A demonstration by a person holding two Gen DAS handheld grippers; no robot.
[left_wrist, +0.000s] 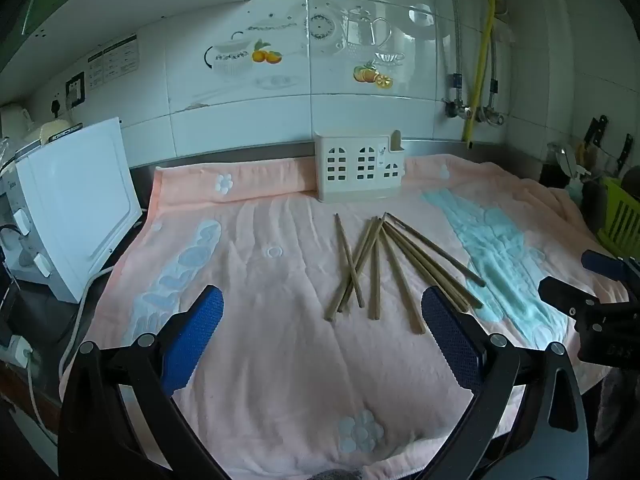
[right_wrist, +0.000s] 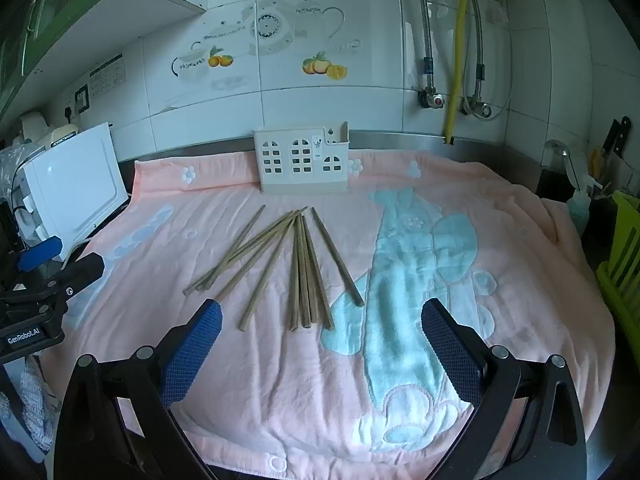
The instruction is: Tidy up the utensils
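Note:
Several wooden chopsticks (left_wrist: pixel 376 268) lie fanned out on a pink towel (left_wrist: pixel 260 280); they also show in the right wrist view (right_wrist: pixel 300 268). A cream utensil holder (left_wrist: pixel 358 167) with window cut-outs stands behind them against the wall, also seen in the right wrist view (right_wrist: pixel 302 160). My left gripper (left_wrist: pixel 322 332) is open and empty, just short of the chopsticks' near ends. My right gripper (right_wrist: pixel 320 336) is open and empty, also just short of them. Each gripper shows at the edge of the other's view: the right one (left_wrist: pixel 592 292), the left one (right_wrist: pixel 52 268).
A white appliance (left_wrist: pixel 76 208) stands left of the towel with cables beside it. A green rack (right_wrist: pixel 624 264) and knives (right_wrist: pixel 616 136) sit at the right. Pipes and a yellow hose (right_wrist: pixel 458 48) run down the tiled wall behind.

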